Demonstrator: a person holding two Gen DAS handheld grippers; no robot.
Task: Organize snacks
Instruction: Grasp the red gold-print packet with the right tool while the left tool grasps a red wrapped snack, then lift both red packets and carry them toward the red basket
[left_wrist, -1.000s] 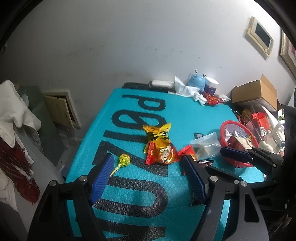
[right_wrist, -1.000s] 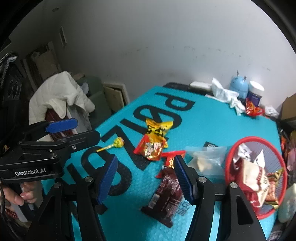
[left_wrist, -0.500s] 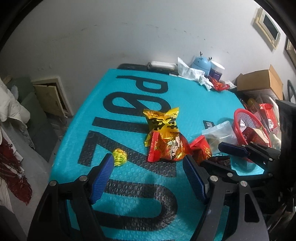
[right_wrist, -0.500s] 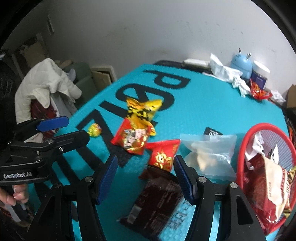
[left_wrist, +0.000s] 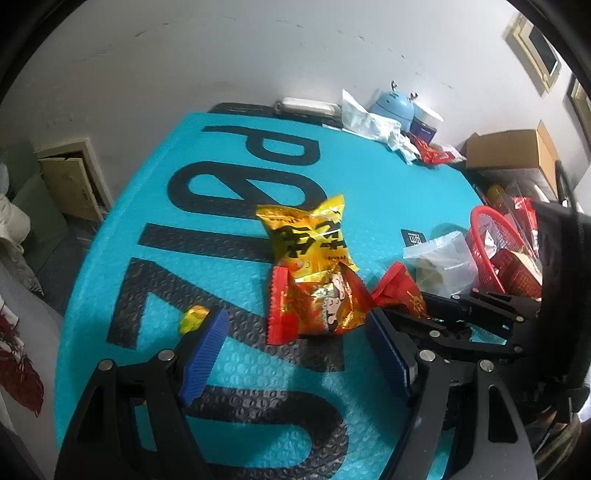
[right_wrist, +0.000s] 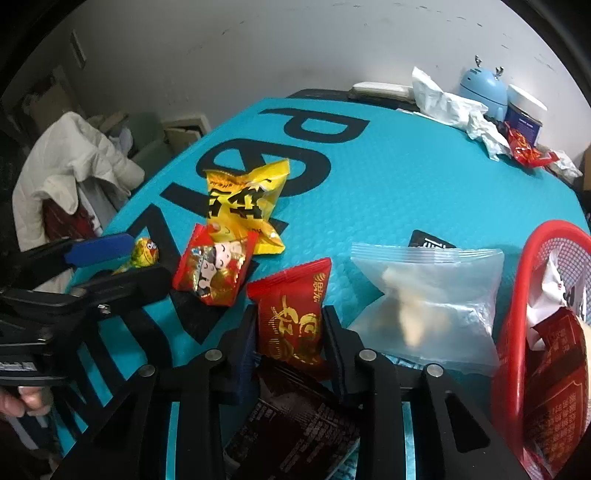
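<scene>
Pinching only the red packet's (right_wrist: 291, 325) lower edge, the right gripper (right_wrist: 290, 341) risks dropping it; the left gripper (left_wrist: 295, 350) stays spread.

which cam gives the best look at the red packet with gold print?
Right wrist. The red packet with gold print sits central and sharp between the right gripper fingers, which are shut on it. Left wrist shows only part of it, behind the right gripper's black frame.
</scene>
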